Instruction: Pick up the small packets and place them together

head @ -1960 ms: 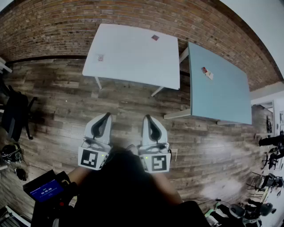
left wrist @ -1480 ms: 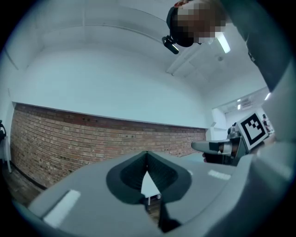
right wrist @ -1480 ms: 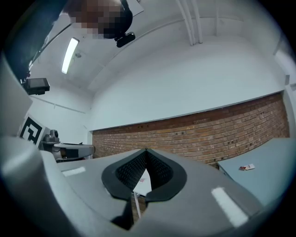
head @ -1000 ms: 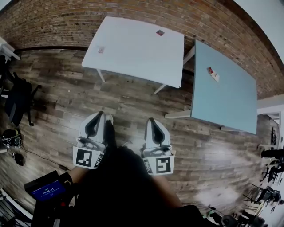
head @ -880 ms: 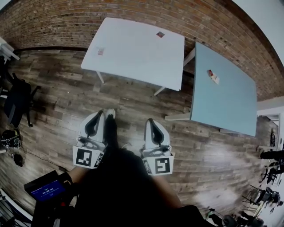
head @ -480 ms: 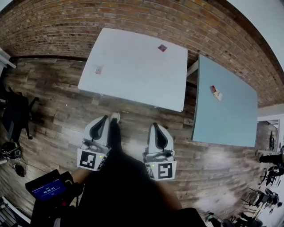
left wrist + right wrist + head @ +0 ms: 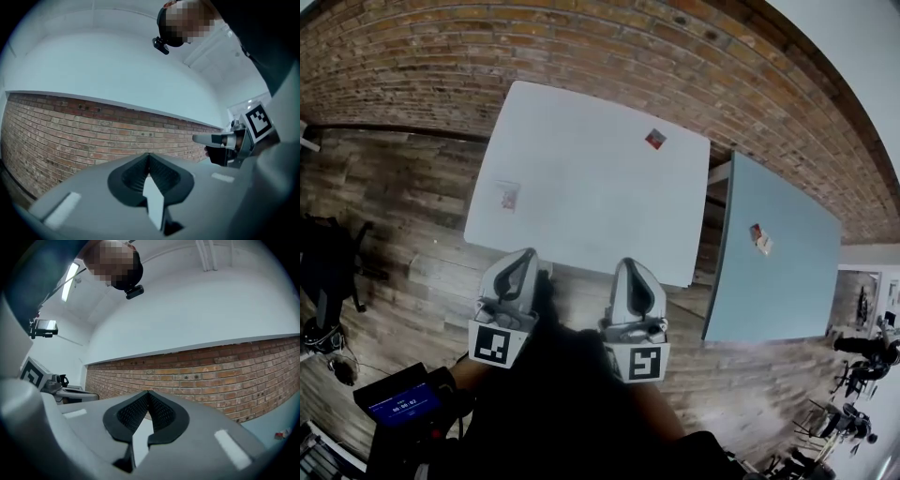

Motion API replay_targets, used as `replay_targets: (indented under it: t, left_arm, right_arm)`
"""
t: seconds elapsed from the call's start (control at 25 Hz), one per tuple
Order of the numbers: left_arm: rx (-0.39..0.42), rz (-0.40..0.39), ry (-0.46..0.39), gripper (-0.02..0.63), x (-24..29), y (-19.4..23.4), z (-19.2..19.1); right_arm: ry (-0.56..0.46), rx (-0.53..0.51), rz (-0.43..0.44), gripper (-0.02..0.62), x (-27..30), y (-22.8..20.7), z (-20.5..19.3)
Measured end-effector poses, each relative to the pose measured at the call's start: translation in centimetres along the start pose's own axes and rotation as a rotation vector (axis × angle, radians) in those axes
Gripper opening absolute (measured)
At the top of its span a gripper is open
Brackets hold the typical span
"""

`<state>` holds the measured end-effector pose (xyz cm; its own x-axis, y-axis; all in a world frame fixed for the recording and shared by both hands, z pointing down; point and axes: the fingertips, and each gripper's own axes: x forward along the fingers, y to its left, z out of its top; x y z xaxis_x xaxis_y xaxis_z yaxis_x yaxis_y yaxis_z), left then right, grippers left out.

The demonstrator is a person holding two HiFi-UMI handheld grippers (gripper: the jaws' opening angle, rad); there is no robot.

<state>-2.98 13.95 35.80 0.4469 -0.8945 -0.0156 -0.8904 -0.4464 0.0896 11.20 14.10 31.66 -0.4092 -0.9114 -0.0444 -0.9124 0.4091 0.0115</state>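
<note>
A small dark red square packet (image 7: 654, 139) lies near the far right corner of the white rectangular bench (image 7: 591, 202). A small pale, pink-printed packet (image 7: 507, 195) lies well apart from it, near the left edge of the same bench. Two more small packets, one red and one white (image 7: 759, 238), lie just beside each other on the grey-blue rectangular bench (image 7: 778, 281), which stands to the right of the white one.

The left gripper (image 7: 528, 255) and the right gripper (image 7: 630, 264) are held side by side at the near edge of the white bench, pointing towards it and well short of every packet. In the left gripper view its fingers (image 7: 133, 176) are pressed together with nothing between them. In the right gripper view the fingers (image 7: 133, 416) are likewise closed and empty.

A red brick wall (image 7: 534, 47) runs behind both benches, which stand on a dark wood plank floor (image 7: 384, 187). A black chair (image 7: 328, 258) stands at the left, and a small device with a blue screen (image 7: 394, 405) sits at the lower left.
</note>
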Motion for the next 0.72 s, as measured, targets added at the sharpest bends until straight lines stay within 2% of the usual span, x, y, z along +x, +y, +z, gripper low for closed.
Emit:
replay_targets:
  t: [0.2, 0.32, 0.48, 0.6, 0.72]
  left_arm:
    - [-0.013, 0.026, 0.033, 0.0, 1.9, 2.6, -0.7]
    - [-0.039, 0.039, 0.047, 0.0, 2.8, 4.3, -1.5]
    - [-0.051, 0.085, 0.051, 0.0, 3.9, 5.8, -2.0]
    - [-0.025, 0.105, 0.054, 0.0, 4.6, 6.7, -2.6]
    - [-0.003, 0.139, 0.091, 0.002, 4.8, 8.2, -4.9]
  right_arm:
    - [0.009, 0.0, -0.009, 0.002, 3.2, -0.9, 0.7]
    - [0.021, -0.018, 0.027, 0.002, 5.2, -0.9, 0.4]
    - [0.041, 0.02, 0.083, 0.002, 6.9, -1.4, -0.2]
    - [0.031, 0.032, 0.114, 0.002, 8.4, -0.9, 0.2]
    - [0.016, 0.034, 0.129, 0.002, 9.2, -0.7, 1.0]
